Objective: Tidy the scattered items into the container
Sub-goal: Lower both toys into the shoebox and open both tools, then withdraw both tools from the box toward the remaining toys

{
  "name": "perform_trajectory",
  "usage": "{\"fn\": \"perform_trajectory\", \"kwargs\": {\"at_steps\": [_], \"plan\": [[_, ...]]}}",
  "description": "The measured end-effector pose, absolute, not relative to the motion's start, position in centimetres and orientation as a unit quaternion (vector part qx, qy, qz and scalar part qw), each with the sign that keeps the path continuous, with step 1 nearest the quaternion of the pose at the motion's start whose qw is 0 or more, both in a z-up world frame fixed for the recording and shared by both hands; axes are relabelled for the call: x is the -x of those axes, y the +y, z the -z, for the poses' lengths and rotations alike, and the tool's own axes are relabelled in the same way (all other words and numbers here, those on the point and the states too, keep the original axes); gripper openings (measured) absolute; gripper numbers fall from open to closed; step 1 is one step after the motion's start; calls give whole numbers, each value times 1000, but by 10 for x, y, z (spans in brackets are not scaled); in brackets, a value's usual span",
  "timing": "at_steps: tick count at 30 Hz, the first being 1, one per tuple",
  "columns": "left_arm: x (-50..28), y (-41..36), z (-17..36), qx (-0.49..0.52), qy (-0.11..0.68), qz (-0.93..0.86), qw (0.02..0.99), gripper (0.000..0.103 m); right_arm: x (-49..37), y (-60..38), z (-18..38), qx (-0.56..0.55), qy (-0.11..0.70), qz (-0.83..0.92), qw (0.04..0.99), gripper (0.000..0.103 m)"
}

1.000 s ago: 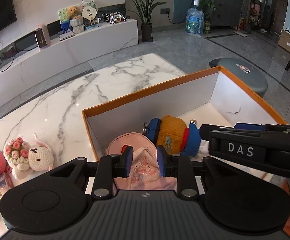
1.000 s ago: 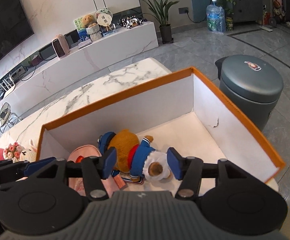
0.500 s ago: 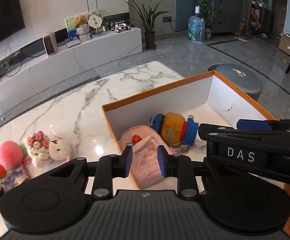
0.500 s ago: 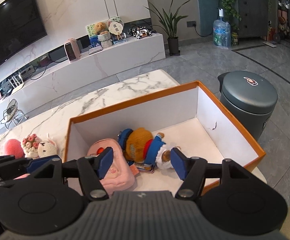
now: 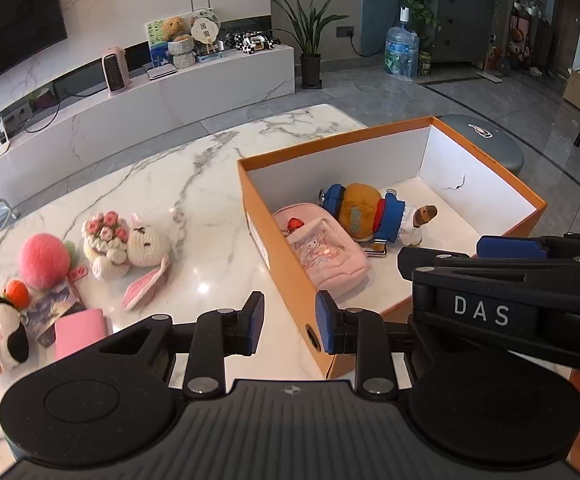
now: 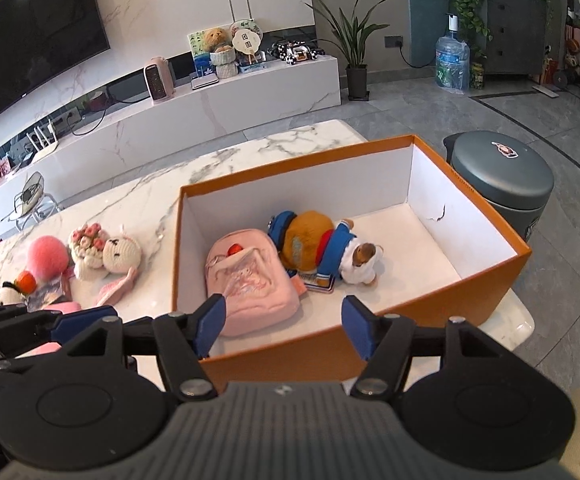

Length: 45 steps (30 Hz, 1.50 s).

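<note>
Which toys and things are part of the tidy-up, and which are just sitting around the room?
Part of the job:
orange box
pink pouch and bear doll, already inside
crochet bunny
flower bouquet toy
pink ball plush
small dog plush
pink block

Just around:
grey bin
water jug
potted plant
TV

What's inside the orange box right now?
The orange box holds a pink pouch and a brown plush doll lying on a small flat item, mostly covered.
</note>
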<state>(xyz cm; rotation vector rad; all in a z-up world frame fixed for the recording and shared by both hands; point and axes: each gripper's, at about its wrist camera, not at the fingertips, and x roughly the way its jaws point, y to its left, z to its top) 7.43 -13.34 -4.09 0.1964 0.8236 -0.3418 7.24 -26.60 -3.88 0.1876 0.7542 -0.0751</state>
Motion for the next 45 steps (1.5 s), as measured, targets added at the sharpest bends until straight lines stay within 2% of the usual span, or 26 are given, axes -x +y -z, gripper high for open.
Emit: {"fn": "perform_trajectory", "kwargs": {"at_steps": [6, 9, 29, 45], "plan": [[-62, -113, 37, -82, 391, 154, 904, 46, -62, -244, 32, -70, 361, 26, 930, 67], [-58, -98, 35, -75, 388, 141, 908, 48, -60, -230, 29, -58, 358, 17, 932, 69], [-43, 0, 52, -1, 407, 91, 909, 51, -62, -121, 36, 18, 373, -51, 926, 69], [-65, 62, 87, 56, 446, 39, 893, 56, -89, -63, 62, 60, 394, -94, 912, 70]]}}
